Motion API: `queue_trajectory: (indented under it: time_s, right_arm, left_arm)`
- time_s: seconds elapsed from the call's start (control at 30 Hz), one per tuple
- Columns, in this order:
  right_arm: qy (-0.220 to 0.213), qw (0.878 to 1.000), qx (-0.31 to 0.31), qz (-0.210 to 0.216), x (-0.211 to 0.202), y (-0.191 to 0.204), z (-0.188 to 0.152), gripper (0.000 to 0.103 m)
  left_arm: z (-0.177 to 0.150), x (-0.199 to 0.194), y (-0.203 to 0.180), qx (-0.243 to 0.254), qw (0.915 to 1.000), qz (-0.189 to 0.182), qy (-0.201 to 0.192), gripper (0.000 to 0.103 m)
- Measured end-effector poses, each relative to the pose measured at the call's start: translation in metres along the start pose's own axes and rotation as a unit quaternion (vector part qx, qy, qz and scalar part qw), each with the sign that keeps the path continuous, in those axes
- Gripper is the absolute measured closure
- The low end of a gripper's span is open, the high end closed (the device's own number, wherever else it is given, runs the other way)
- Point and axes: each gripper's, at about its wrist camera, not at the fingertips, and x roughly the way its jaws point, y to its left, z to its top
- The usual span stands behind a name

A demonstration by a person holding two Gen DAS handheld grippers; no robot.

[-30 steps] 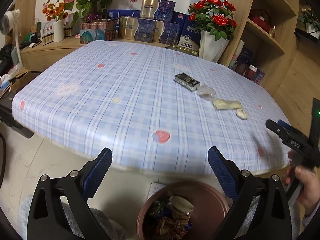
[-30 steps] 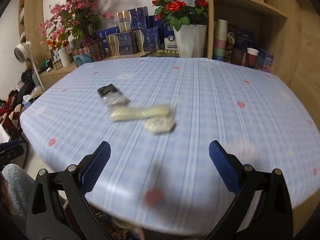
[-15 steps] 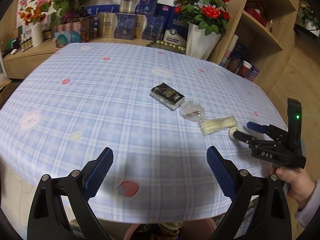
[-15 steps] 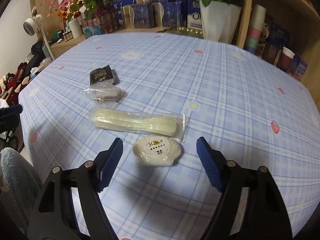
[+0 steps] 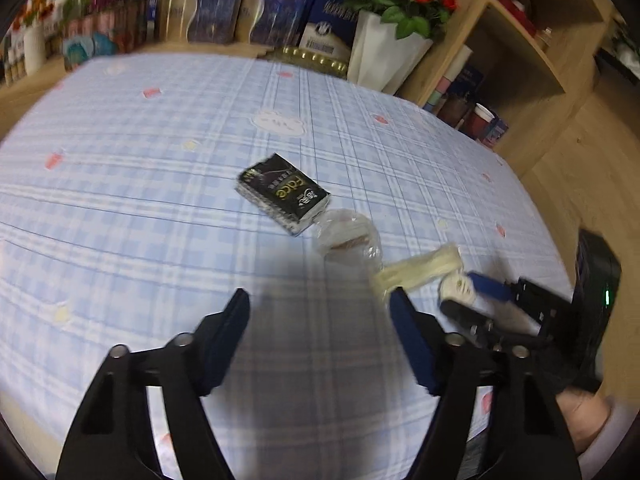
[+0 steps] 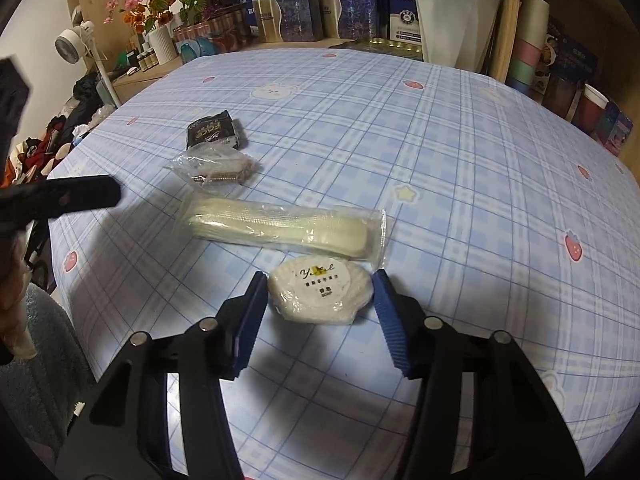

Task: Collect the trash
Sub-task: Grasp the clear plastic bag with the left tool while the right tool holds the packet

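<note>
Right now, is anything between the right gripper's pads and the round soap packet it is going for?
Nothing visible. The soap packet lies on the table between the closing jaws of the right gripper, its sides free. The long clear sleeve lies just beyond it, outside the jaws.

We see a surface (image 6: 460, 152) under a blue checked cloth. Behind it, a low wooden sideboard (image 6: 280, 46) carries blue boxes (image 6: 352, 12) and a white vase (image 6: 452, 28); right of the vase stands an open wooden shelf (image 5: 532, 52).
</note>
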Motion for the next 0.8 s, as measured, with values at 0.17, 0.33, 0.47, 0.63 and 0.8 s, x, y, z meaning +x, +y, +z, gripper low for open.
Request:
queue_trajectory:
  time_s: [0.17, 0.33, 0.47, 0.63, 0.8]
  right_arm:
    - [-0.001, 1.000, 0.000, 0.001, 0.001, 0.000, 0.000, 0.048]
    - [-0.003, 1.000, 0.002, 0.004, 0.000, 0.000, 0.000, 0.048]
    - [-0.005, 1.000, 0.007, 0.009, 0.000, -0.001, -0.001, 0.048]
    - [-0.007, 1.000, 0.004, 0.005, 0.000, -0.001, -0.001, 0.048]
    - [-0.006, 1.000, 0.005, 0.003, 0.000, -0.001, 0.000, 0.048]
  left_arm:
    - [0.024, 0.029, 0.002, -0.057, 0.9979, -0.016, 0.025, 0.040]
    - [0.032, 0.049, -0.011, -0.051, 0.9980, -0.009, 0.037, 0.040]
    - [0.034, 0.056, -0.016, -0.044, 0.9986, -0.003, 0.030, 0.040]
    - [0.033, 0.059, -0.024, -0.024, 0.9992, 0.007, 0.030, 0.056]
    - [0.027, 0.052, -0.026, 0.005, 0.9995, 0.018, 0.026, 0.071]
